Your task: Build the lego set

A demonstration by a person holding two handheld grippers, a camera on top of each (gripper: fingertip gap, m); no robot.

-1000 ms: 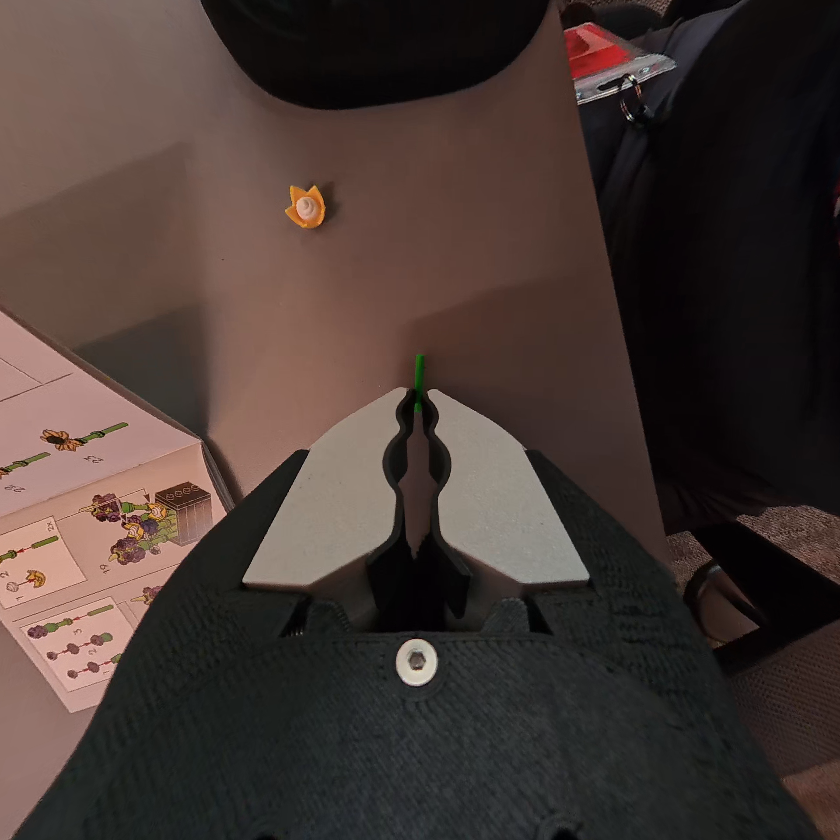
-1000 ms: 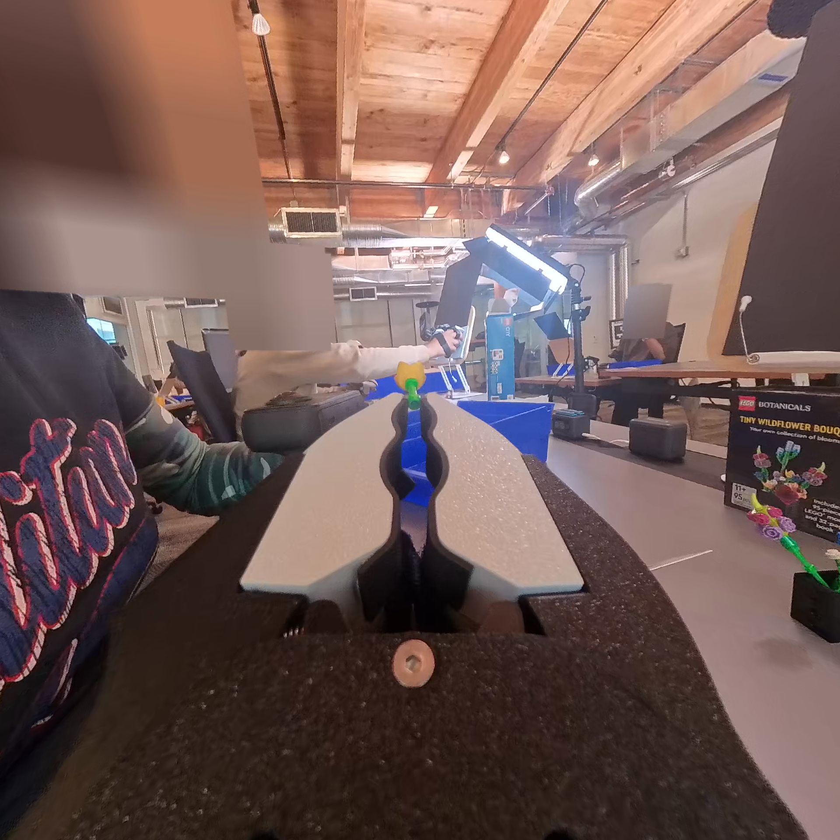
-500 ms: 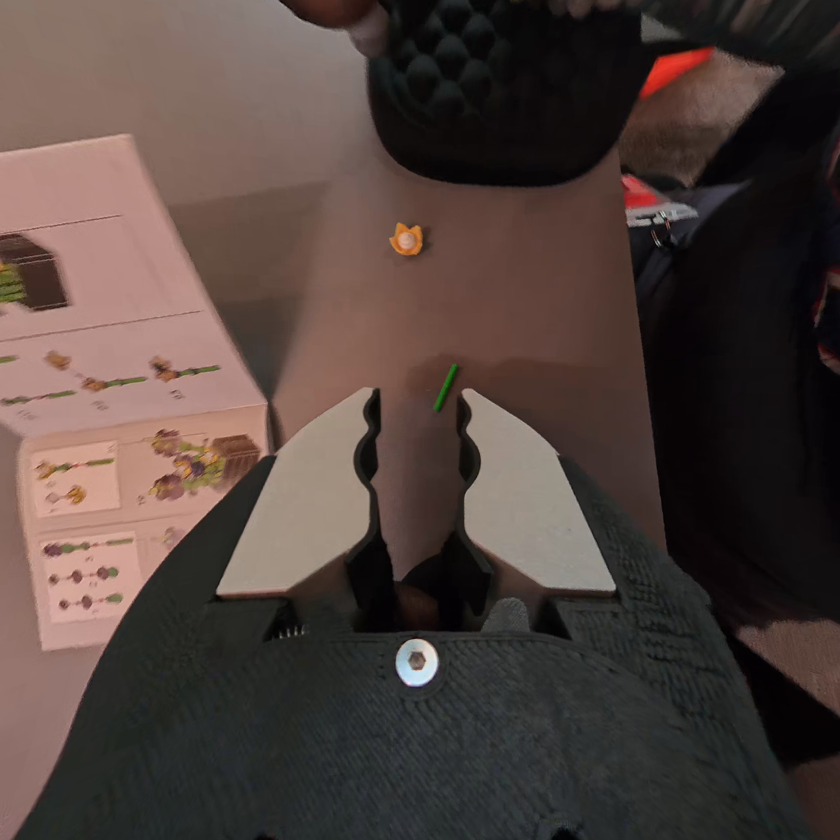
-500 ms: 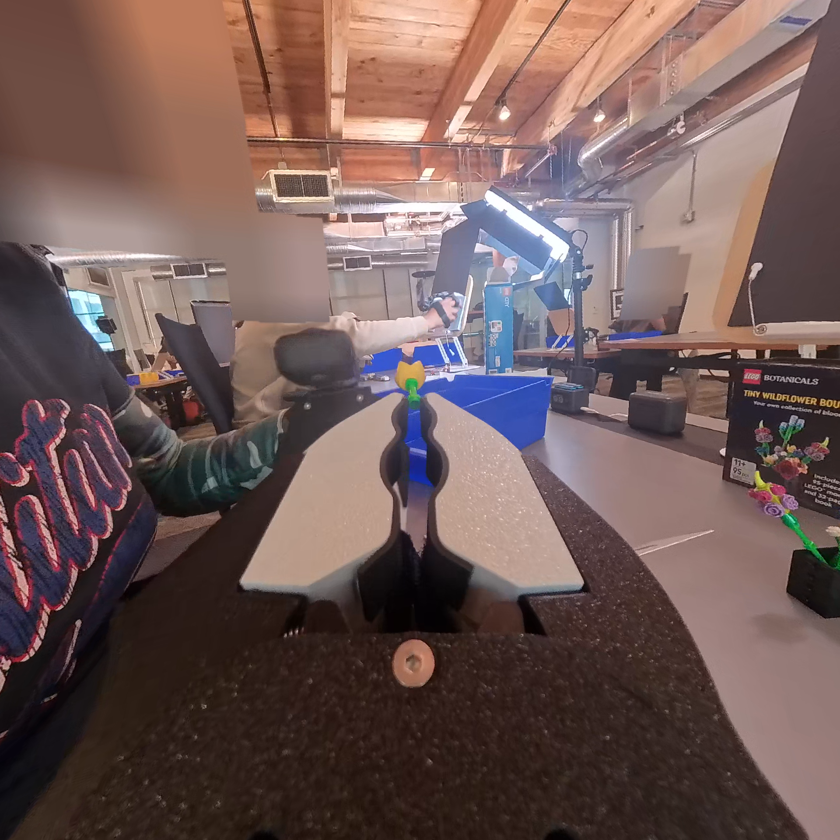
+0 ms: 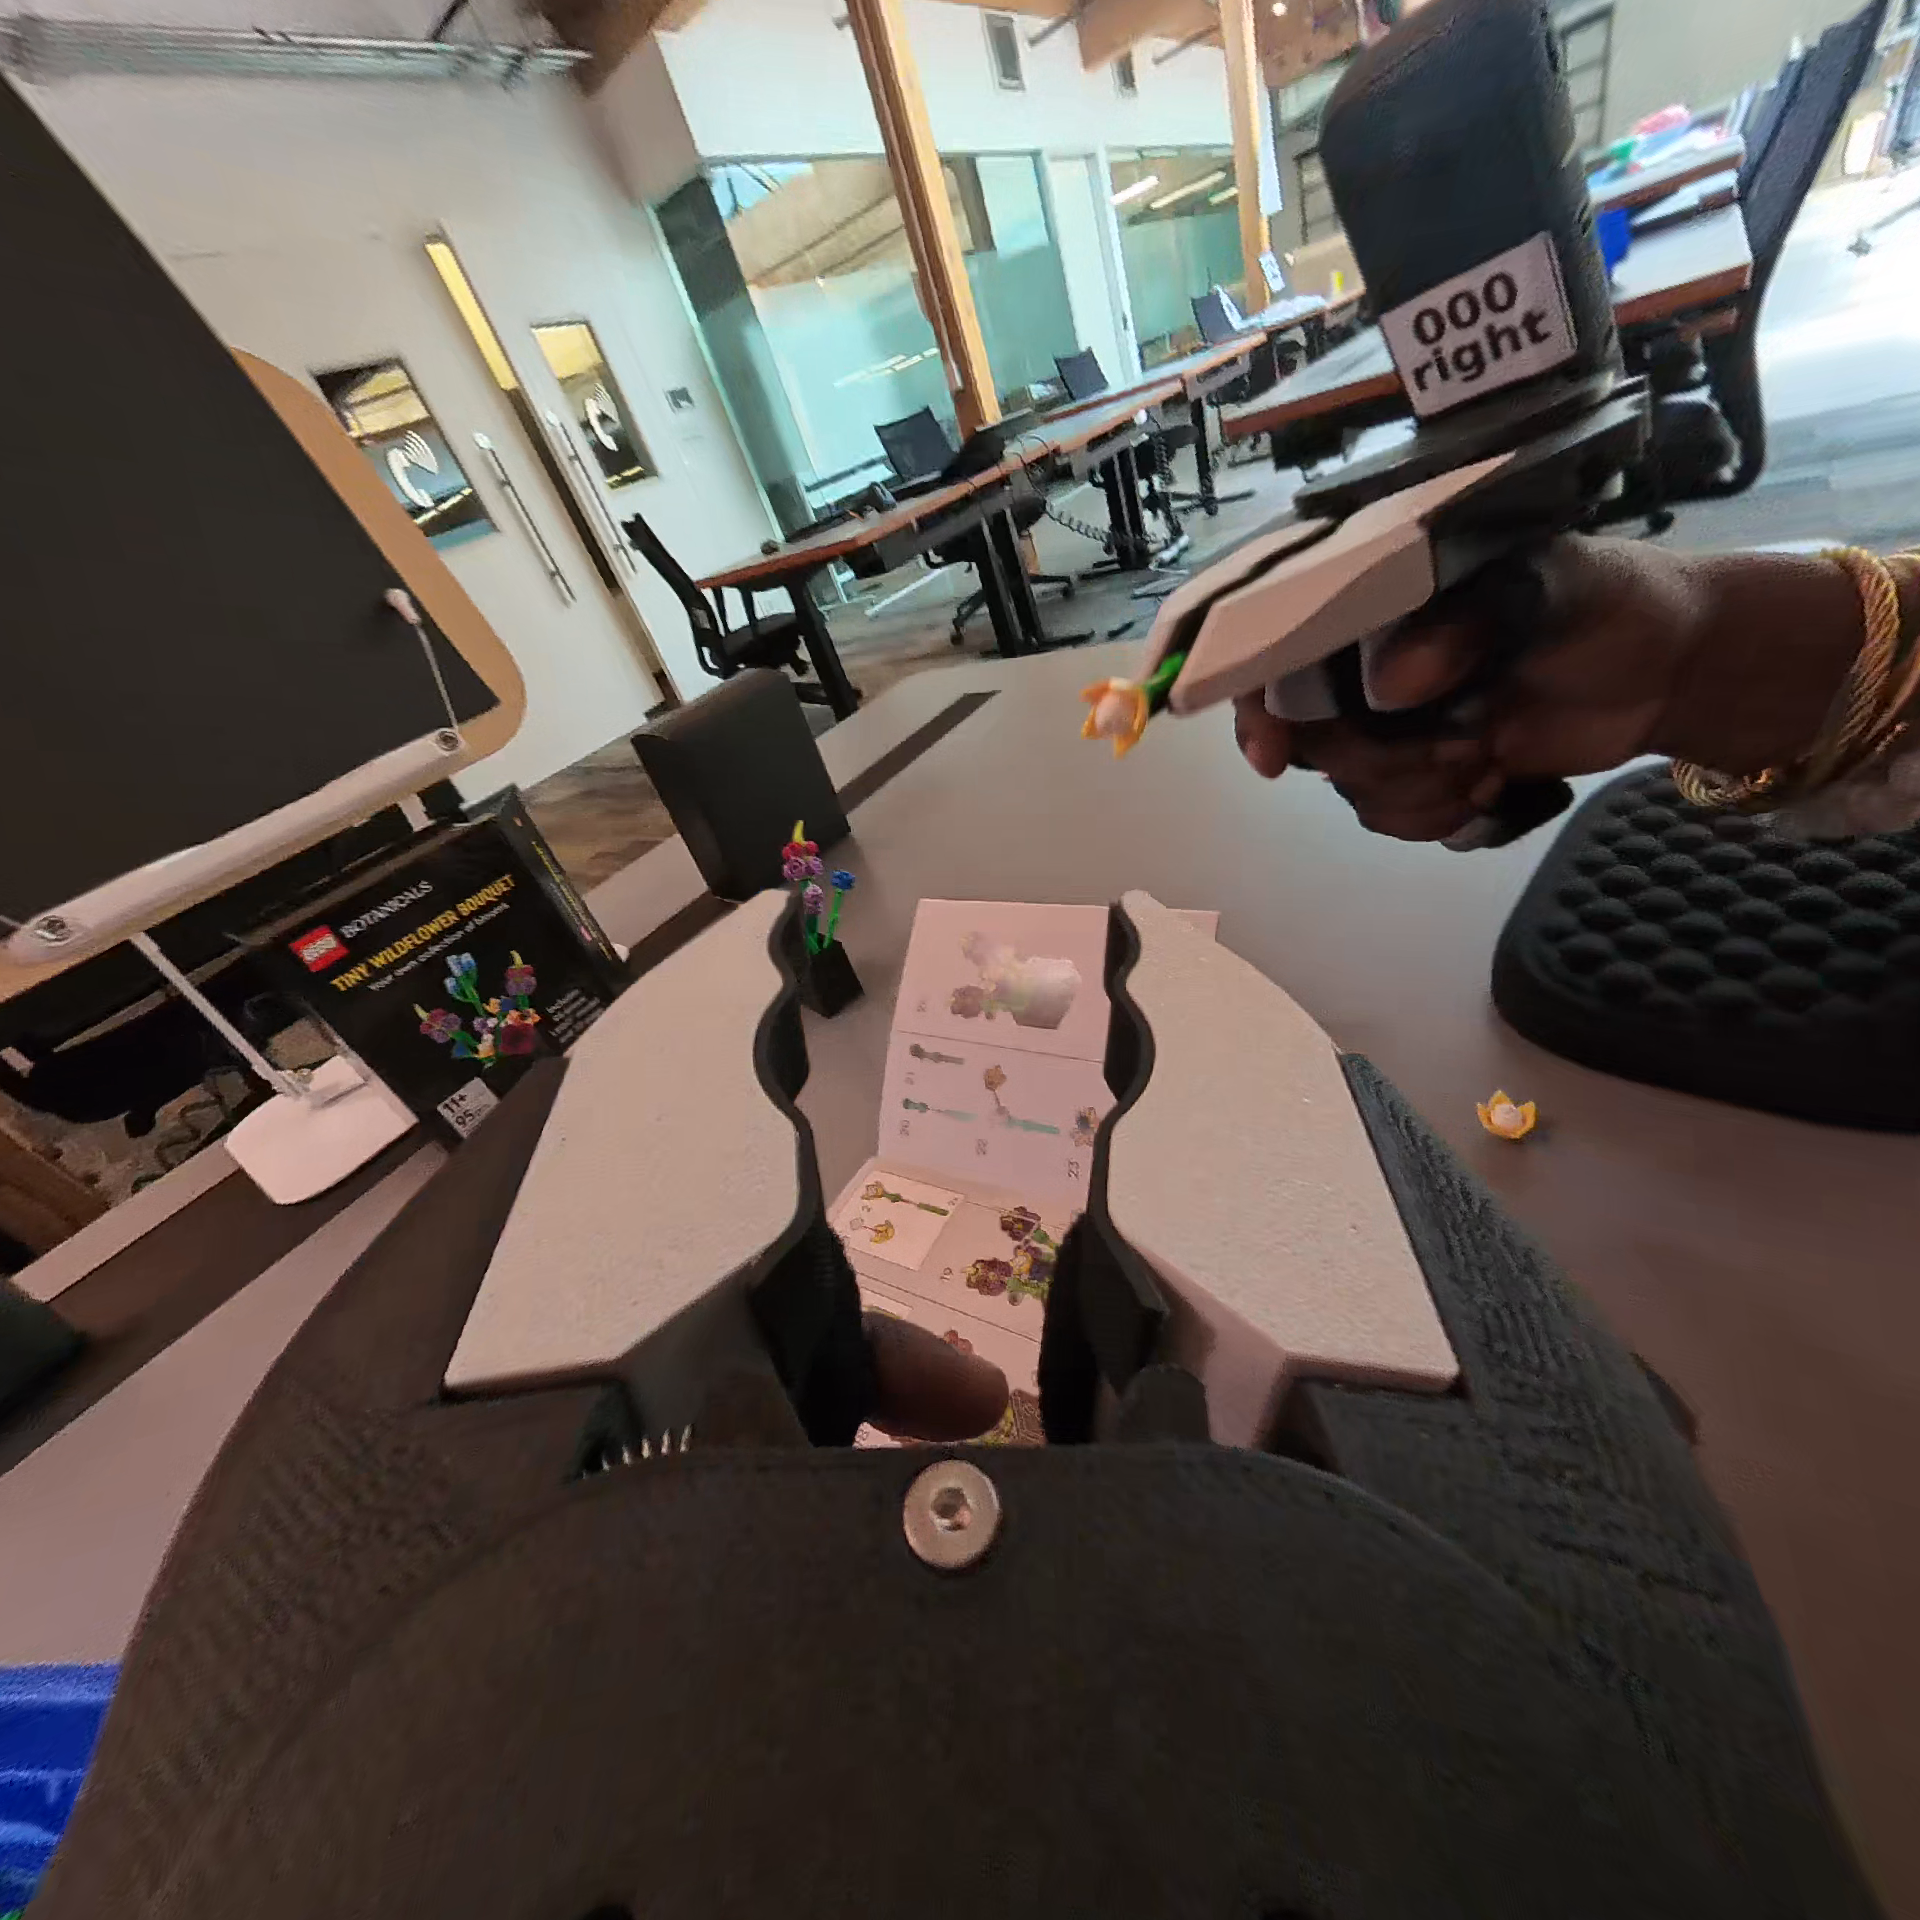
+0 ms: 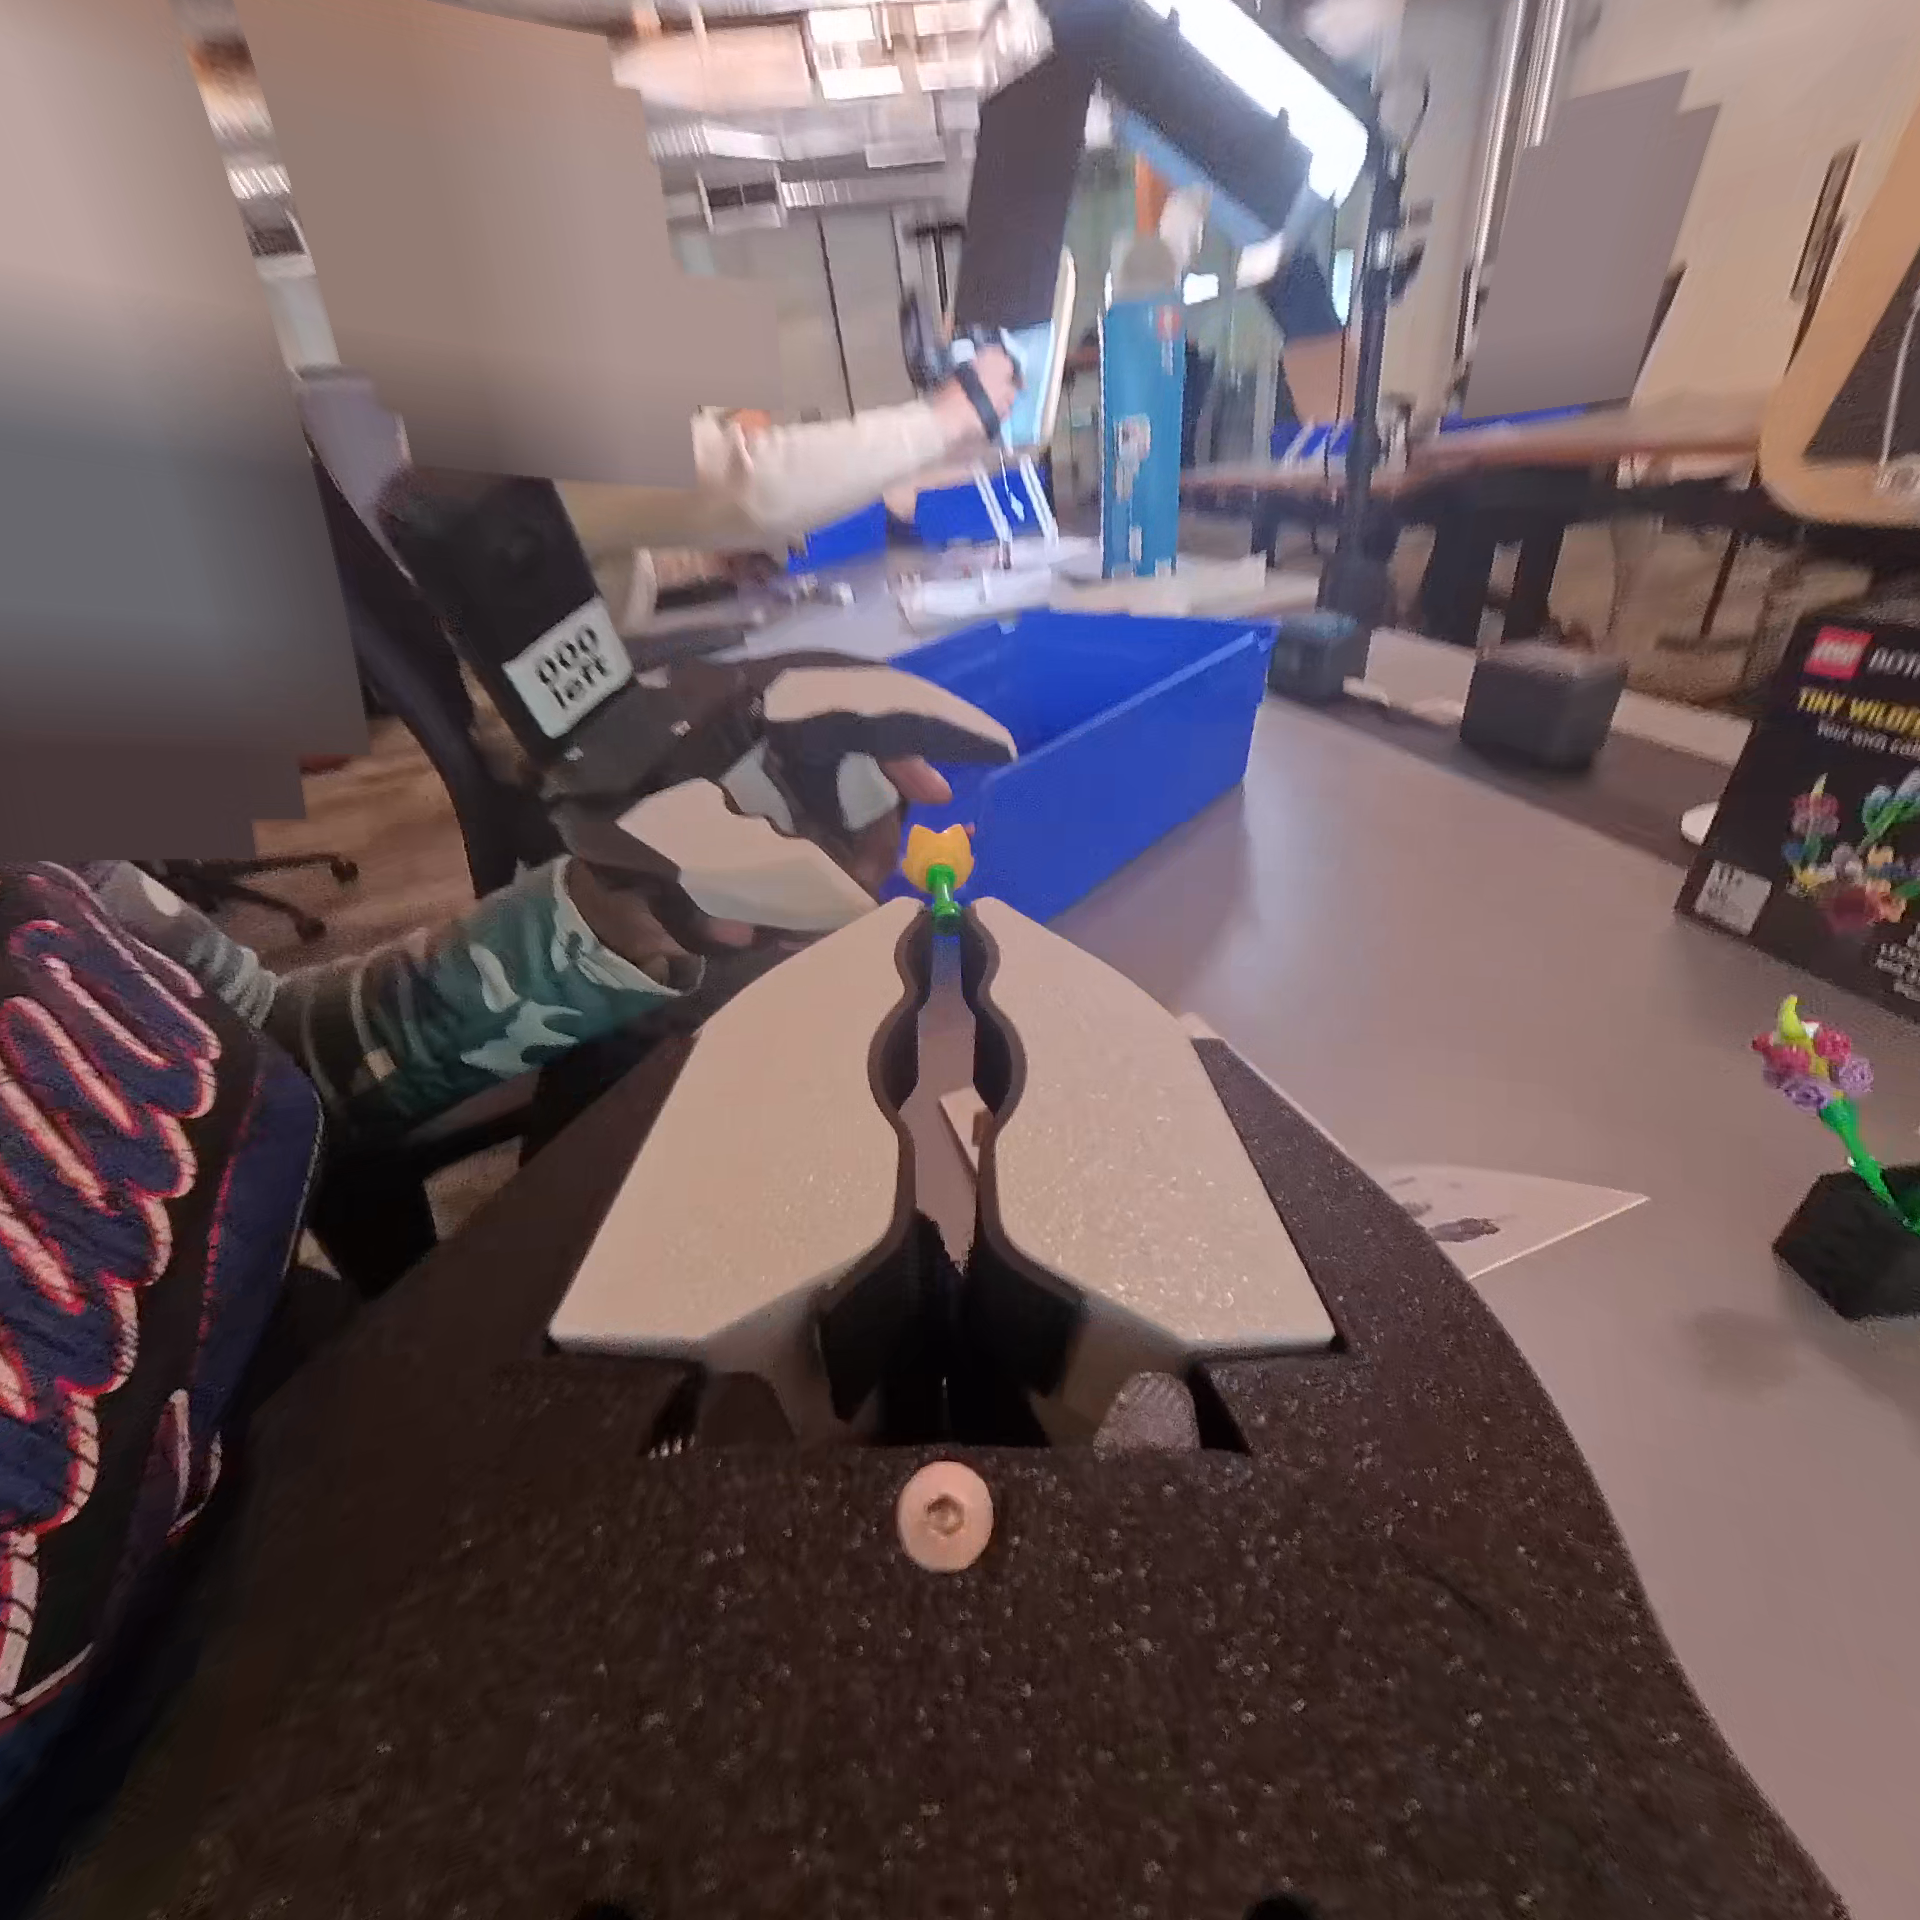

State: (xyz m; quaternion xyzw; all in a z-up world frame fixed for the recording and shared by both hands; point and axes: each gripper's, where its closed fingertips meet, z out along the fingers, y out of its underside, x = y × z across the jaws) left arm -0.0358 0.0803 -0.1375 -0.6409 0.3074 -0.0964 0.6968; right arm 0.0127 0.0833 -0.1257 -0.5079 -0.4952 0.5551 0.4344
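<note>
My left gripper (image 5: 954, 920) is open and empty, held over the instruction booklet (image 5: 997, 1081). Beyond its tips stands a black pot (image 5: 828, 980) with purple and blue flowers (image 5: 808, 868). My right gripper (image 6: 943, 914) is shut on a green stem with an orange flower (image 6: 938, 854) at its tip. It shows in the left wrist view (image 5: 1169, 681) at the upper right, raised above the table, with the orange flower (image 5: 1114, 717) pointing left. A loose orange flower (image 5: 1505, 1117) lies on the table at the right. The pot (image 6: 1855, 1242) also shows in the right wrist view.
A black set box (image 5: 457, 987) stands at the left by a white lamp base (image 5: 312, 1138). A small black block (image 5: 740, 795) sits behind the pot. A black dimpled pad (image 5: 1714, 966) lies at the right. A blue bin (image 6: 1101, 738) is at the table's far side. The gap from one gripper's tips to the other's is roughly 6 cm. The pot (image 6: 1855, 1242) is about 25 cm from both grippers' fingertips. Seen from the left wrist view (image 5: 831, 972) as well.
My left gripper opened and dropped a thin green stem on the table, then lifted and swung over the booklet. My right gripper tilted down, still holding the flower stem.
</note>
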